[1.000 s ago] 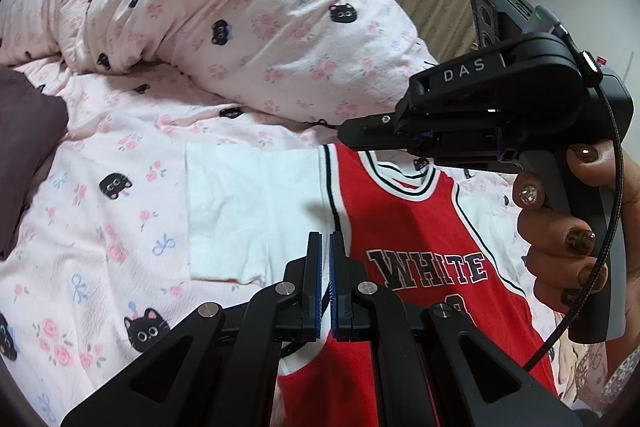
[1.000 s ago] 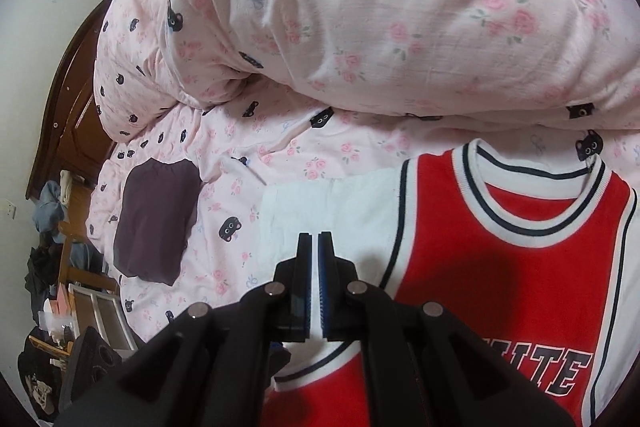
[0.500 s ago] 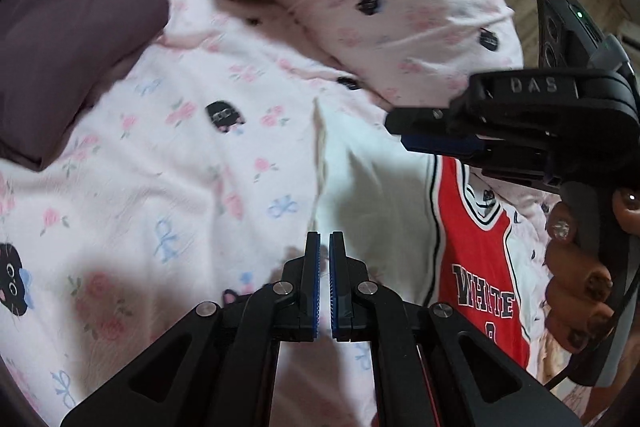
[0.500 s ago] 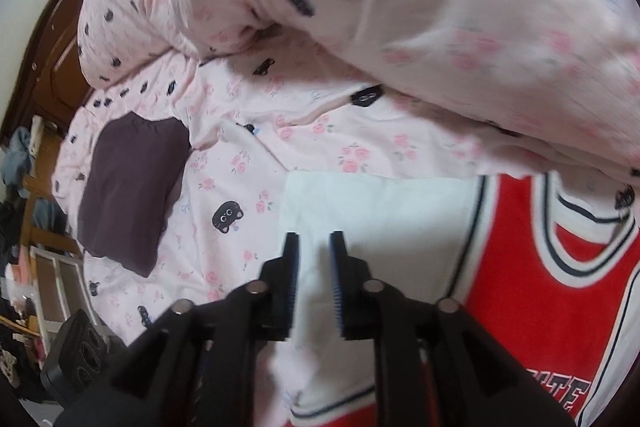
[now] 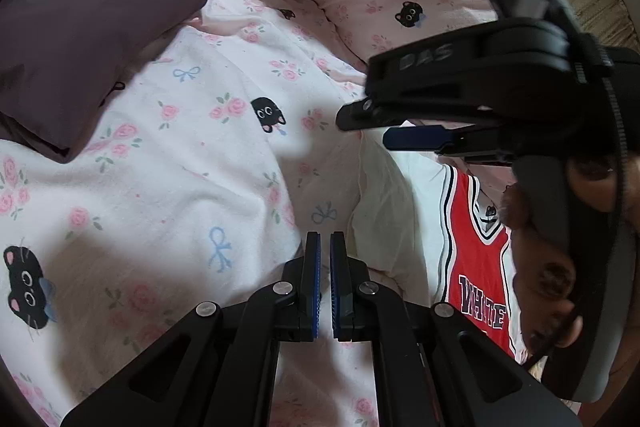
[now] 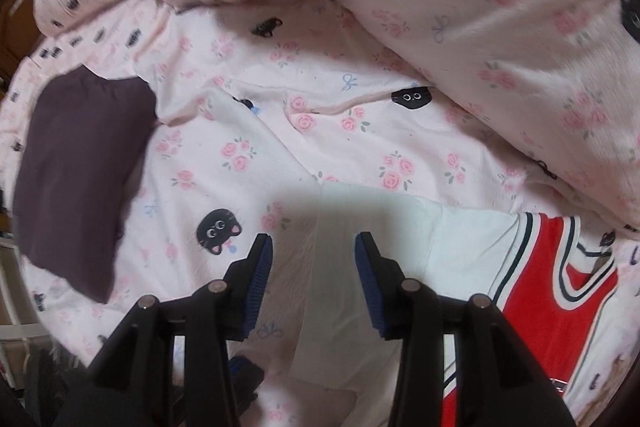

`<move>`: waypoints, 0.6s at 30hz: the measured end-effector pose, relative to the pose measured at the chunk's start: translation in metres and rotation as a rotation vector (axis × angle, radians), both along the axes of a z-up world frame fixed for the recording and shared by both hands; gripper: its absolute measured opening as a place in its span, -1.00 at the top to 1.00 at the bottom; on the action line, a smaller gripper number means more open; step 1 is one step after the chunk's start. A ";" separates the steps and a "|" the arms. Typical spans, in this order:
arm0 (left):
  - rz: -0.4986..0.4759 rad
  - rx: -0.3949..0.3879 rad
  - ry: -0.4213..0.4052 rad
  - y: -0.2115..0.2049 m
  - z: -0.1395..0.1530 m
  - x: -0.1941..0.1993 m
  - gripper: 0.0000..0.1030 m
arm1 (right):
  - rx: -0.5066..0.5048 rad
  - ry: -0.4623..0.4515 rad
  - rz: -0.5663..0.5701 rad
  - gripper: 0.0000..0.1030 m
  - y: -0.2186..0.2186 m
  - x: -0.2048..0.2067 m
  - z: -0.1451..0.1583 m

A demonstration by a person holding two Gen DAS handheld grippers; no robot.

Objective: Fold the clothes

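Red-and-white jersey lies flat on the pink cat-and-rose bedsheet, chest up, at 4 o'clock in the right wrist view and 4 o'clock in the left wrist view. Red body, white sleeve spread toward 9 o'clock, dark piping at armhole and collar, "WHITE" lettering legible in the left view. No bins or baskets visible; nothing contained.

Left gripper: jaws nearly together, a thin slit between the blue pads, nothing in it. It hangs over bare sheet just beside the sleeve's outer edge.

Right gripper: jaws opening, moderately wide, nothing pressed between the pads; the sleeve's edge and sheet show through the gap below. Its shadow falls on the sleeve at 12 o'clock of the tips. The left view shows it side-on at 2 o'clock, held by a hand with painted nails.

Against a second ago: the right jaws were closed and sat over the armhole piping; they now sit over the sleeve end. The left gripper was over the jersey's red front and is now off it, toward 9 o'clock. The jersey itself lies as it did.

Dark purple folded cloth at 9 o'clock, well apart from the jersey. Bunched duvet in the same print runs along 1 o'clock
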State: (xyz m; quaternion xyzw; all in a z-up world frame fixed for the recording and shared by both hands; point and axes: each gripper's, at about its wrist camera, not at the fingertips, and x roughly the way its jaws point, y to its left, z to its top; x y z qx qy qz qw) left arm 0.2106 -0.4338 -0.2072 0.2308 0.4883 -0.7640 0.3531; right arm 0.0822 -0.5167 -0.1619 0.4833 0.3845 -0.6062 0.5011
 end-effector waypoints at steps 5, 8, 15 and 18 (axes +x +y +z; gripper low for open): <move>0.008 0.013 0.007 -0.002 -0.001 0.005 0.94 | 0.062 0.106 0.009 0.22 -0.009 0.012 -0.016; 0.007 0.014 0.010 -0.002 -0.001 0.006 0.94 | 0.089 0.147 0.001 0.44 -0.011 0.012 -0.023; 0.001 0.010 0.007 0.000 0.000 0.007 0.94 | 0.086 0.144 -0.011 0.79 -0.008 0.003 -0.020; -0.004 0.008 0.006 -0.001 0.000 0.004 0.94 | 0.073 0.128 -0.018 0.83 -0.006 -0.002 -0.011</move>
